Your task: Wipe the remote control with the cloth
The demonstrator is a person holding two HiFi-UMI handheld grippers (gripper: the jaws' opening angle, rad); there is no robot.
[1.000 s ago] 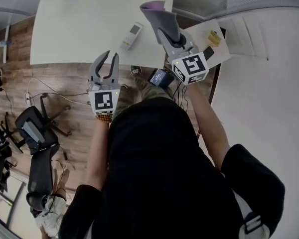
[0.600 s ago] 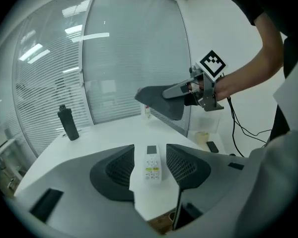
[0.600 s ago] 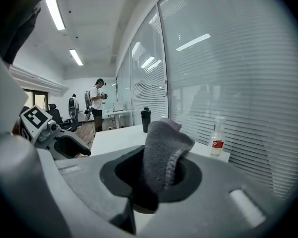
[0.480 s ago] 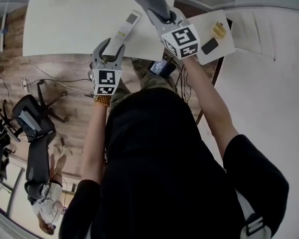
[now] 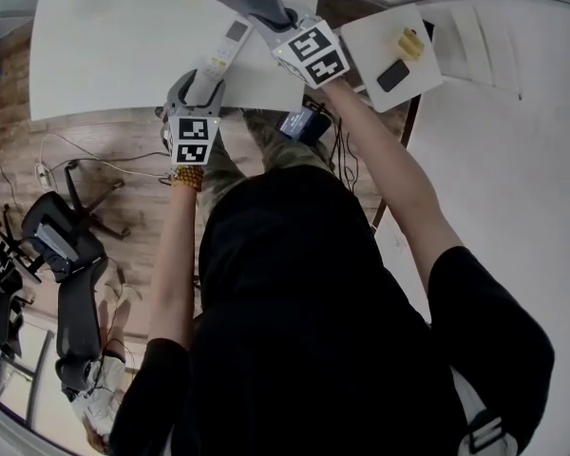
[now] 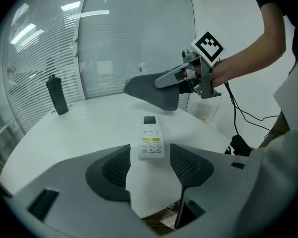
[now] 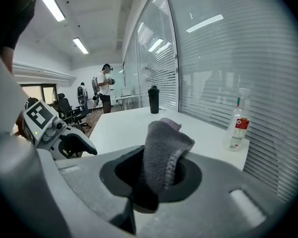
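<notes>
Now opening the left gripper [image 6: 150, 155] wide, framing the near end of the remote control [image 6: 151, 139] lying on the white table [image 6: 79, 128] without pressing it; pinching the grey cloth [image 7: 165, 145] in the right gripper [image 7: 156, 172] just beyond; seemingly not yet starting to wipe.

Head view overhead, gripper views low over table [image 5: 114, 55], left near remote control [image 6: 152, 142]

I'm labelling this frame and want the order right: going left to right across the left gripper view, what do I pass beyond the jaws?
black bottle → remote control → person's forearm. The cloth is left out because it hangs over the same span as the remote control.
</notes>
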